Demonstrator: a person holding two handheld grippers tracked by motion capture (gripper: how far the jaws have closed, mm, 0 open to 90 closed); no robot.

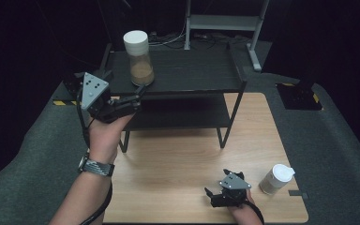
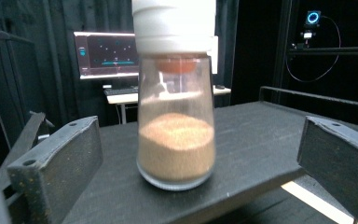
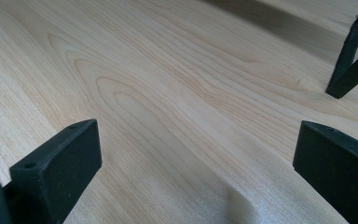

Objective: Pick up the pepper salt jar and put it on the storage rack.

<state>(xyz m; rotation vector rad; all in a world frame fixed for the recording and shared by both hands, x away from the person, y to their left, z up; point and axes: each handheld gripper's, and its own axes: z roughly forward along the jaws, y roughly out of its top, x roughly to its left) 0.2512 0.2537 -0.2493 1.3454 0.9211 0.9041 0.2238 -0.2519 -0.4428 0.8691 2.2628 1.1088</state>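
Reaching for the tall spice jar (image 2: pixel 175 93) on the black shelf (image 2: pixel 256 135), left gripper (image 1: pixel 138 96) jaws apart; jar could be tipped if nudged off-centre. Right gripper (image 1: pixel 215 196) rests with jaws apart.

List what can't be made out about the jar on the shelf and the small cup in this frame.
- Jar: lid top cut off by the left gripper view's upper edge.
- Left hand-held gripper: high view leaves contact with the jar unclear.
- Small cup: contents hidden by its lid, too small in the high view.

A black shelf (image 1: pixel 187 70) is standing on the tabletop (image 1: pixel 183 159), carrying a jar (image 1: pixel 139 58); a cup (image 1: pixel 276 179) is sitting right of the shelf.
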